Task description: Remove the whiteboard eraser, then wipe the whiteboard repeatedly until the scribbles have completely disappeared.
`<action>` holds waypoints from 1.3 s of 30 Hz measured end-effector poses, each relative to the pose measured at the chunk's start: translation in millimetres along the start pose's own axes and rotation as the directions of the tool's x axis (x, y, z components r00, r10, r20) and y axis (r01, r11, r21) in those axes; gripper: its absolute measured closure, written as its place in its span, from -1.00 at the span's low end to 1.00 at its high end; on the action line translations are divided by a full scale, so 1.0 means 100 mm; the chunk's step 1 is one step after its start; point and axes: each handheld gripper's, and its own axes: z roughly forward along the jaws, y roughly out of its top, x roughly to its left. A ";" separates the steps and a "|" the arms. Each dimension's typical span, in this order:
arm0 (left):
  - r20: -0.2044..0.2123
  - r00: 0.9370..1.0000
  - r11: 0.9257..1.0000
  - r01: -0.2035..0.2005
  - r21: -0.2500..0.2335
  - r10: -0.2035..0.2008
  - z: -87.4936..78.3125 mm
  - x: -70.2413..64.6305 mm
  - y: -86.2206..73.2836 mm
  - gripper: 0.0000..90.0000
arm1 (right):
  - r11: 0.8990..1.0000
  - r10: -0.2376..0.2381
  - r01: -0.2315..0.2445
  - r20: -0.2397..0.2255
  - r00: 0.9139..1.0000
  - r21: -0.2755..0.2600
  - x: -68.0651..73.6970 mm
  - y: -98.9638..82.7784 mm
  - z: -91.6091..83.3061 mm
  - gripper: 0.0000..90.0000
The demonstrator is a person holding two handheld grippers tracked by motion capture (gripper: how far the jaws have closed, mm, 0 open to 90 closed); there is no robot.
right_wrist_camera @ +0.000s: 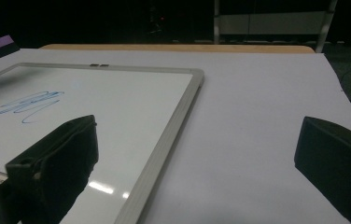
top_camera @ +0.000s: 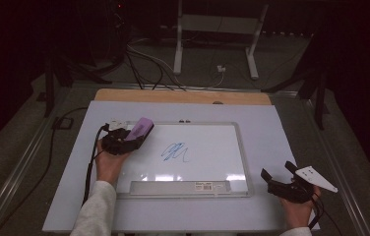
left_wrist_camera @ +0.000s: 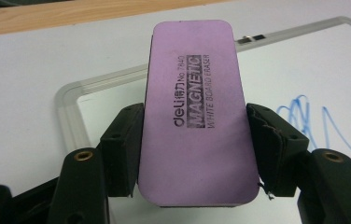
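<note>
White table (top_camera: pixel 271 128), eraser (left_wrist_camera: pixel 194 112) reading "deli MAGNETIC"

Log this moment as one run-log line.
left gripper: shut on purple eraser | over whiteboard top-left corner | blue scribble: unwiped | right gripper: open, empty, beside board

A white-topped bench (top_camera: pixel 281 147) with a wooden far edge (top_camera: pixel 183 96) stands on grey floor, where cables (top_camera: pixel 143 64) trail beside a white metal stand (top_camera: pixel 217 34).

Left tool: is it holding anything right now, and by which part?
Yes. The left tool grips the purple whiteboard eraser across its two long sides, near its lower end. The right tool is open and holds nothing.
</note>
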 end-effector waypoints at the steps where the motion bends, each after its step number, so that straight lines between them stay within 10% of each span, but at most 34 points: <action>1: 0.003 1.000 1.000 -0.003 0.000 0.003 0.00 -0.01 0.00 -0.08 | 1.000 0.000 0.000 0.000 1.000 0.000 0.00 0.00 0.00 -1.00; 39: 0.086 0.987 0.989 -0.139 0.042 0.135 -0.03 -0.41 -0.19 -0.08 | 1.000 0.012 -0.012 0.002 1.000 -0.001 -0.01 -0.01 0.00 -1.00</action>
